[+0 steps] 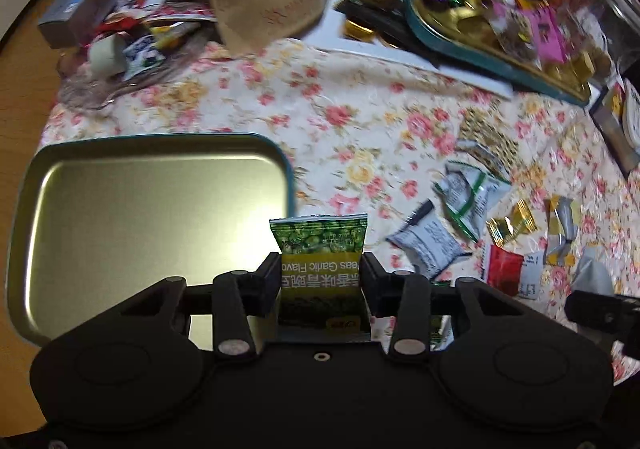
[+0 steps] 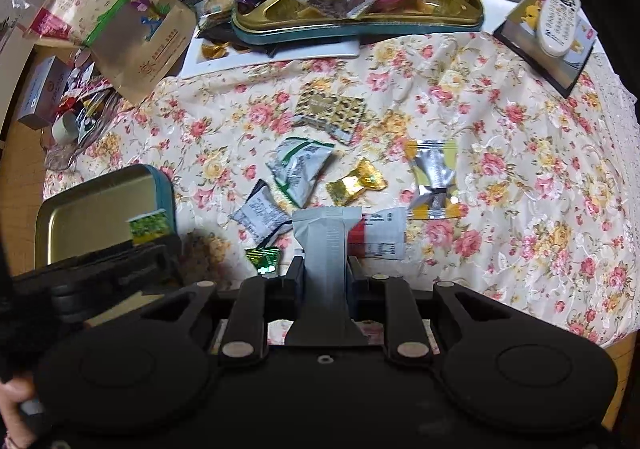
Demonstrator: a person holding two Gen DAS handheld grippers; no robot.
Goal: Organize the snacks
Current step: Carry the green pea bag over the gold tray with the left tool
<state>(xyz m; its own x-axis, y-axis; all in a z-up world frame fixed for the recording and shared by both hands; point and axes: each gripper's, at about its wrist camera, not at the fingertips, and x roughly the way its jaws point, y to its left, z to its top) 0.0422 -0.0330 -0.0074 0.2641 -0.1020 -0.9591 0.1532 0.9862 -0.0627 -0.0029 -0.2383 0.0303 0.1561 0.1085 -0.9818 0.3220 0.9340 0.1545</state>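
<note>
Both claws grasp a snack packet above the flowered table.

The green pea packet stands upright between the fingers of the left claw, whose pads press its two sides; it hangs just past the near right corner of the empty gold tin tray. The silver packet stands pinched at its middle in the right claw, its top end fanning out above the fingers, over a red and white packet lying on the floral tablecloth. Beyond it, loose on the cloth, lie two grey-white packets, a gold-wrapped sweet and a silver and yellow wrapper. At the far edge a second tin tray is heaped with wrapped sweets.
</note>
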